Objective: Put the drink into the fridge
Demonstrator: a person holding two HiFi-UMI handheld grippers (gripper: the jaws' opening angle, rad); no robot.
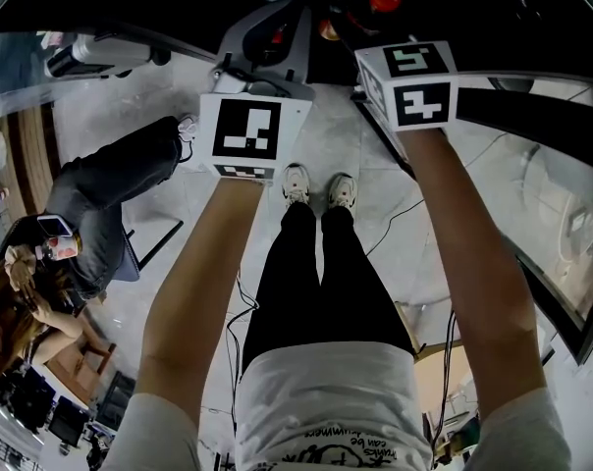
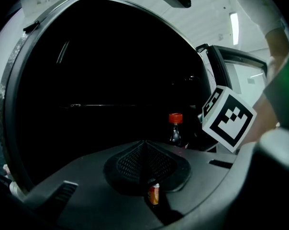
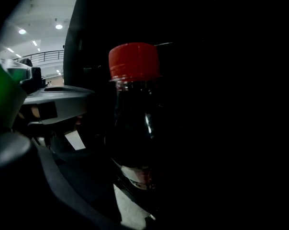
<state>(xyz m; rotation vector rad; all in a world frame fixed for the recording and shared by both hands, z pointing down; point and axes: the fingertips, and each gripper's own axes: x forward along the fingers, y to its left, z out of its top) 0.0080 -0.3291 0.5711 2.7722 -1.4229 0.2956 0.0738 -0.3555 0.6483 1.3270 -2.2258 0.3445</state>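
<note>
While one dark, open fridge is faced, two tools are held out toward it. The left tool is seen with its jaws pressed together and nothing between them. The right tool is clamped on one bottle of dark drink with a red cap, held at the fridge's mouth. One small orange can is glimpsed below the left tool's jaws.

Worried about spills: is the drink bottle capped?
Capped: a red cap tops the bottle, seen in both gripper views.
</note>
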